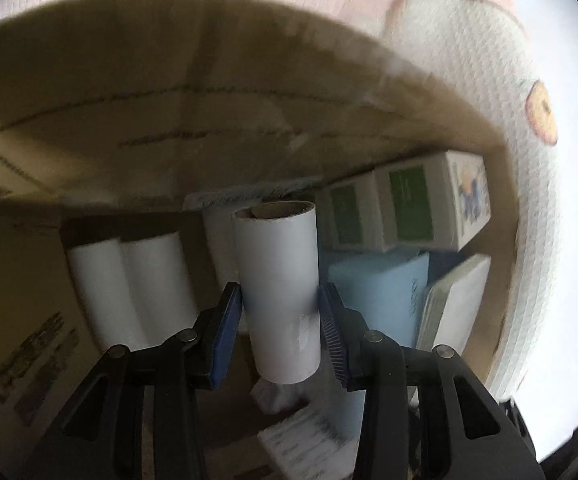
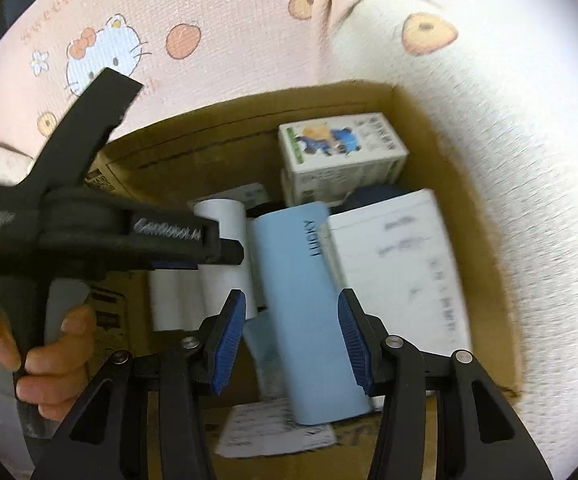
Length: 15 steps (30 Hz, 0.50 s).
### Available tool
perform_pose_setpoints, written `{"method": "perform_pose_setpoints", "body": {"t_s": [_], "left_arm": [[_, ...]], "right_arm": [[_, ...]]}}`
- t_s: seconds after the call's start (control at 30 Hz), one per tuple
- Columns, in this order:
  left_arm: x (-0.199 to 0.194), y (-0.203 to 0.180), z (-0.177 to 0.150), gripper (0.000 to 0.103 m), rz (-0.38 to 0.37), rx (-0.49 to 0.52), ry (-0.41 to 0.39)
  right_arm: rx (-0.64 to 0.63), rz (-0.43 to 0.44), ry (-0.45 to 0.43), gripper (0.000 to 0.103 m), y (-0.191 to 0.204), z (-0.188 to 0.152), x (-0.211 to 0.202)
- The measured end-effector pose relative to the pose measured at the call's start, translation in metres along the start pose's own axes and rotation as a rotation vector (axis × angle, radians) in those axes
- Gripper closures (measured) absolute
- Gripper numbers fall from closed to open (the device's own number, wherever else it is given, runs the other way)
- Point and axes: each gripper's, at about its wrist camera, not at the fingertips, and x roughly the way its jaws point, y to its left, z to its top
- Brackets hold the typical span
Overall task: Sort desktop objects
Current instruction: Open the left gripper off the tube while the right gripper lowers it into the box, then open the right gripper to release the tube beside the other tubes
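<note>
Gripping a white paper roll (image 1: 277, 300) with my left gripper (image 1: 281, 320), I have both blue pads pressed on its sides, so those fingers are closed narrow around it. The roll stands nearly upright, its cardboard core showing at the top, down inside the cardboard box (image 1: 129, 120). Just left of it, two more white rolls (image 1: 129, 292) lean side by side against the box wall. To the right I see a light blue box (image 1: 381, 292), a white flat pack (image 1: 453, 300) leaning beside it, and behind them two small cartons with green panels (image 1: 405, 208).

On my right gripper (image 2: 291, 336) the fingers stand wide, nothing between the pads touching them that I can make out. They hang above the light blue box marked LUCKY (image 2: 309, 300), which lies lengthwise inside the cardboard box, and I can't tell how high above it they are. Beside it on the right sits the white flat pack (image 2: 401, 272), and at the far corner the carton with a cartoon print (image 2: 341, 152). A printed paper slip (image 2: 273, 428) lies on the box floor near me. Over at the left, the person's left hand (image 2: 49, 348) holds the other gripper's handle. A pink cartoon-print blanket (image 2: 209, 20) spreads all round the box.
</note>
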Motion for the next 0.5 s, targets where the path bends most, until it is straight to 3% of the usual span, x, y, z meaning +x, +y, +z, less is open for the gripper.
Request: {"method": "perform_pose_setpoints", "body": {"t_s": [0.2,0.4,0.47,0.5], "left_arm": [[0.003,0.007,-0.006,0.059,-0.018,-0.063,-0.052],[0.017,0.015,-0.011,0.06,-0.065,-0.052,0.05],[0.015,0.017,-0.012,0.07,-0.071,-0.04,0.059],[0.012,0.016,-0.013,0.088,-0.063,-0.026,0.055]], "right_arm": [[-0.106,-0.084,0.007,0.058,0.019,-0.01,-0.004],[-0.207,-0.161,-0.001,0.058,0.033,-0.01,-0.002],[-0.23,-0.178,0.003,0.058,0.036,-0.01,0.0],[-0.237,-0.181,0.008,0.058,0.037,-0.011,0.001]]}}
